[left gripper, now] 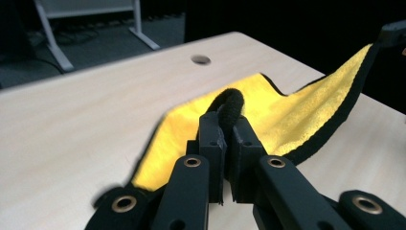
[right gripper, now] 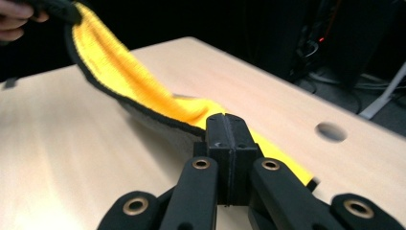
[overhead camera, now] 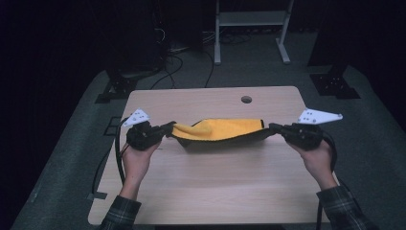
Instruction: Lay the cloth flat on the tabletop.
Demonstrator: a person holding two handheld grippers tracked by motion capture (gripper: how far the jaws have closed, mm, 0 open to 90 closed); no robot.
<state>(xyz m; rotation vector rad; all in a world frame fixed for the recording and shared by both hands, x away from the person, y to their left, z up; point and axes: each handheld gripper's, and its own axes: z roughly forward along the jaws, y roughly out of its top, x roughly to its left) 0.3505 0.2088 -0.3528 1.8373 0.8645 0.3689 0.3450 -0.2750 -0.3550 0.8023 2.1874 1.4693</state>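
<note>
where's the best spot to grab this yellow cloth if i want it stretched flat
Grip the yellow cloth by its black-bound end edges, coming in from either side along the table. The left hand-held gripper and right hand-held gripper already pinch opposite ends, and the middle sags between them, so pulling outward should probably flatten it.

Dim room, table (overhead camera: 215,182) lit from above; gripper views' edges blurred, perhaps by motion

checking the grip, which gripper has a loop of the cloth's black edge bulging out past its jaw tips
The left gripper: a black loop of the cloth sticks up beyond its tips. The right gripper pinches the edge flush.
</note>
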